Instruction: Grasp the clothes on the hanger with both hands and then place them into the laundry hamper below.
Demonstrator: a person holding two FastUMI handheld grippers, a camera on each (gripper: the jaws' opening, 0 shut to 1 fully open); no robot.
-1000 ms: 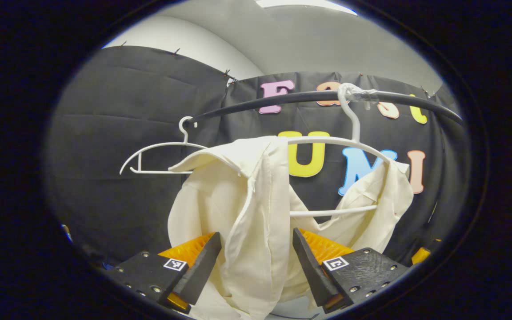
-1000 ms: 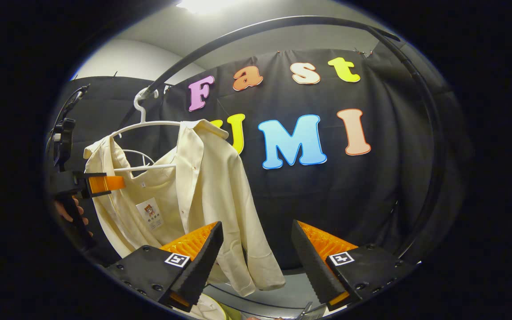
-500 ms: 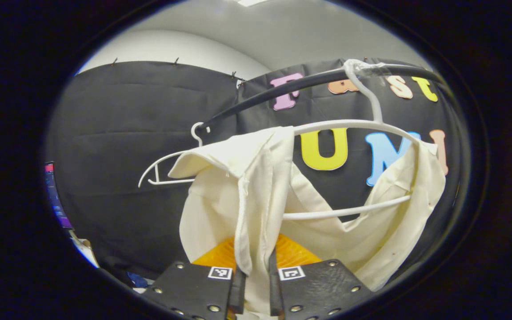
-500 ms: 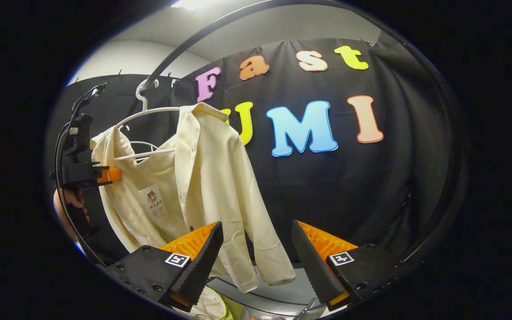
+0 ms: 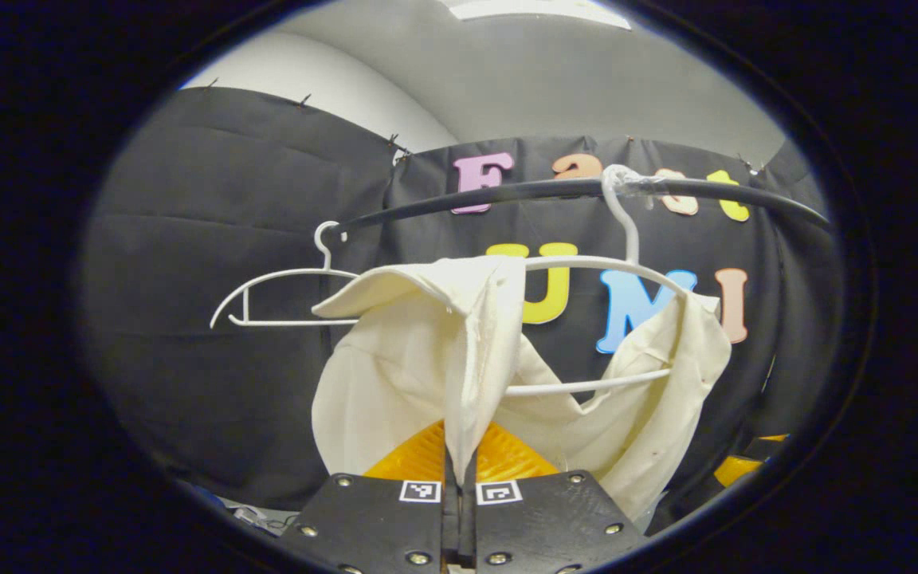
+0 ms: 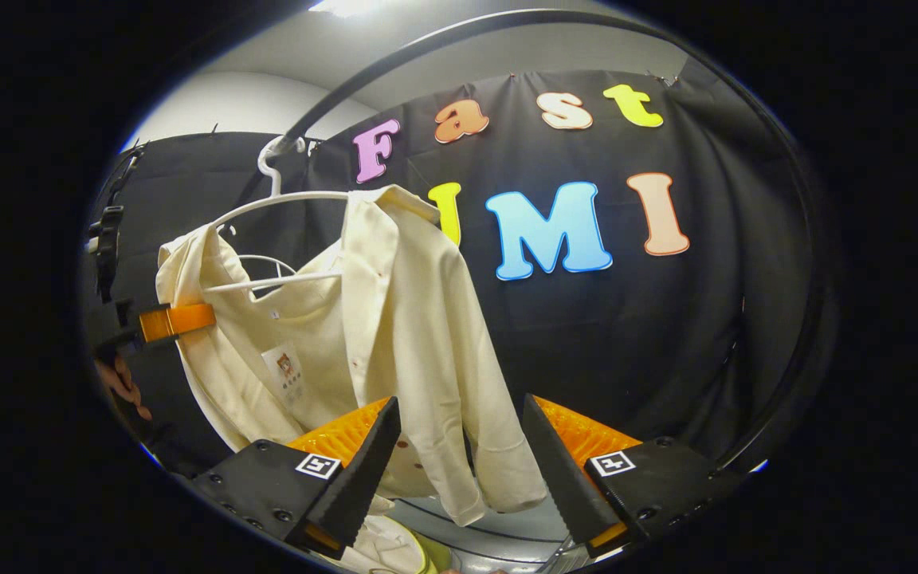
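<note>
Now the grasping step is half done: the left gripper (image 5: 459,510) is clamped on a front edge of the cream button-up shirt (image 6: 395,319), which hangs on the white wire hanger (image 6: 284,203). Rightward, the right gripper (image 6: 459,478) gapes wide, empty, and must close on cloth. Below, the hamper's yellow-green rim (image 6: 419,558) holds pale fabric.

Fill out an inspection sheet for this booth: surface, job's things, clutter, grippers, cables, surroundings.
Surface: pale floor strip under the shirt.
Job's things: cream shirt hangs on a white hanger hooked on the black rail; hamper: a yellow-green rim at the bottom edge, possibly it.
Clutter: spare white hanger, bare, on the same rail.
Grippers: left gripper shut on the shirt's front edge; right gripper open, sleeve between its fingers.
Cables: nothing seen.
Surroundings: black cloth wall, white ceiling.
</note>
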